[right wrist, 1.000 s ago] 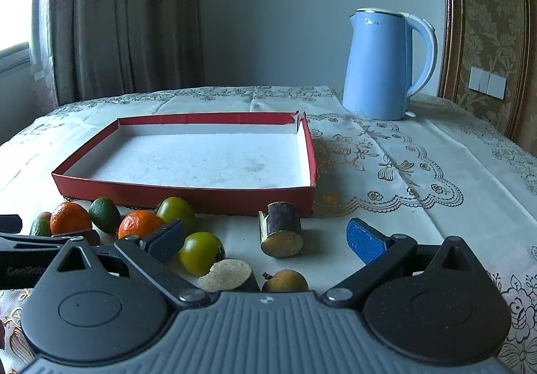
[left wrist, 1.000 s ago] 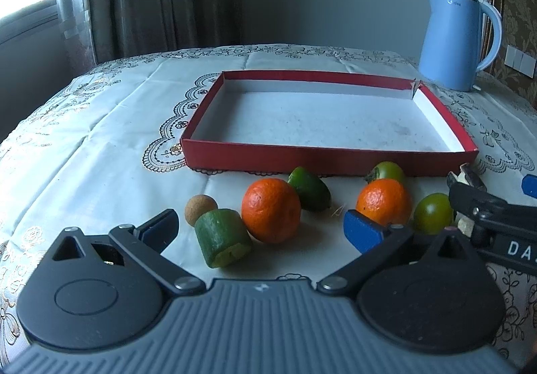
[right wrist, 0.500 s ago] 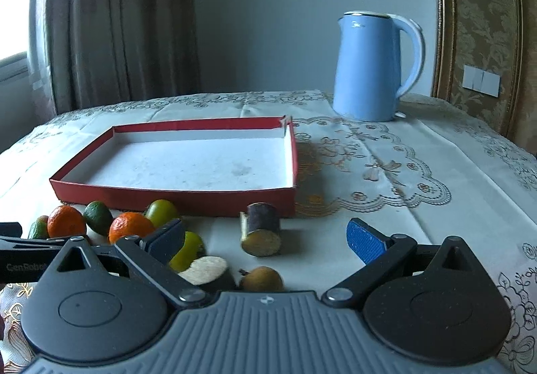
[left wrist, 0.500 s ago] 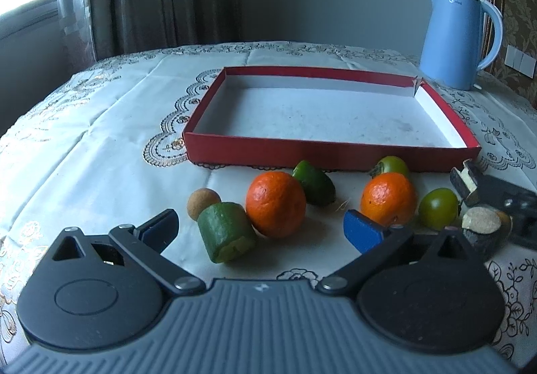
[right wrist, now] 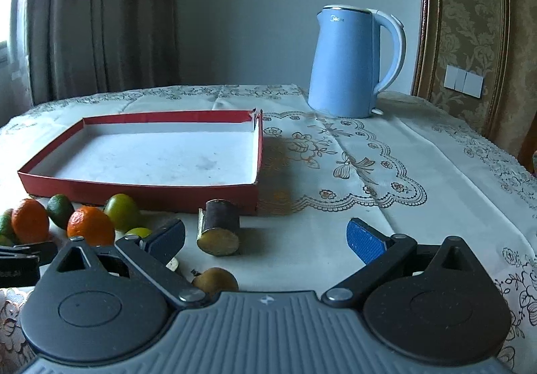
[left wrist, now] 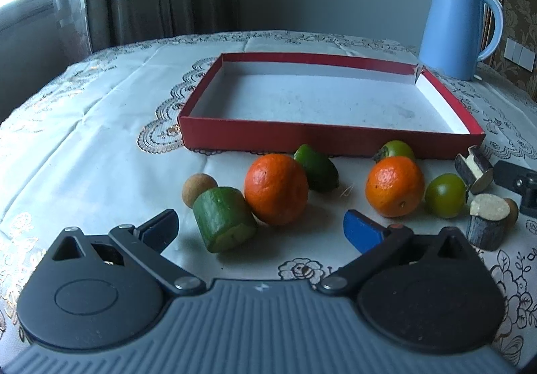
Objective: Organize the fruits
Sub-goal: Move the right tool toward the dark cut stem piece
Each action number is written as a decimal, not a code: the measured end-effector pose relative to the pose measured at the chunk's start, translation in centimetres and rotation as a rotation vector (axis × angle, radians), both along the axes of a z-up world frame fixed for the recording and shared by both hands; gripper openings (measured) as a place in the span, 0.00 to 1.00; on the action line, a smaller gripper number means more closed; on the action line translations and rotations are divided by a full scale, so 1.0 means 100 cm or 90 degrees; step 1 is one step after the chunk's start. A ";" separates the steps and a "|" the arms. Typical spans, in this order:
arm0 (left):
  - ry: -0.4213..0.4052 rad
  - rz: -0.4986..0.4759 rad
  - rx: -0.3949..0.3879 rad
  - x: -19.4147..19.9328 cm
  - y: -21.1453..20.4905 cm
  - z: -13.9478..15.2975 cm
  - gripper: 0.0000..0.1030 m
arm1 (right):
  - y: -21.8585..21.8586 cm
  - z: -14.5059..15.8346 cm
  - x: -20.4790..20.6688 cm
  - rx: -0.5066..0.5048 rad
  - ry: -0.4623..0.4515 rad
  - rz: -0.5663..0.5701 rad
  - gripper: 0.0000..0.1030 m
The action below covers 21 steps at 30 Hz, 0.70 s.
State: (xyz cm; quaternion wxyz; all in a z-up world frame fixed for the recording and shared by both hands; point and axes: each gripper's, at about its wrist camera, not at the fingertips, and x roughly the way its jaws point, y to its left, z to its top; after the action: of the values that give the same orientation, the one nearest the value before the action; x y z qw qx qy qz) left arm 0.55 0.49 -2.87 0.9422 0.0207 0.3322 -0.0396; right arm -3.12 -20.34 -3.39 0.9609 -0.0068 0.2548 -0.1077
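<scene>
Fruits point(left wrist: 275, 187), orange and green, lie before red tray point(left wrist: 329, 139); both claws point(left wrist: 261, 229) point(right wrist: 265, 239) gape wide, holding nothing

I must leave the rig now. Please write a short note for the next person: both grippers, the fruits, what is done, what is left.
Left gripper: open, holds nothing, above the green cylinder piece.
Right gripper: open, holds nothing, near the dark cylinder piece.
Red tray: no fruit inside.
Two oranges, the green fruits and the other pieces lie on the tablecloth in front of the tray.
Done: nothing.
Left: move all the fruit into the tray.
</scene>
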 end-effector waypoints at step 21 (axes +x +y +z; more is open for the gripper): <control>0.003 -0.005 -0.027 0.003 0.005 -0.004 1.00 | 0.005 0.001 0.026 0.015 0.018 0.007 0.96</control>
State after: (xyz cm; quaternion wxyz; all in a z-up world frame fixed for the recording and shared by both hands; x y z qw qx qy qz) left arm 0.82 0.98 -3.29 0.9415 0.0022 0.3331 -0.0503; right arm -0.48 -19.79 -3.25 0.9578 0.0016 0.2698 -0.0993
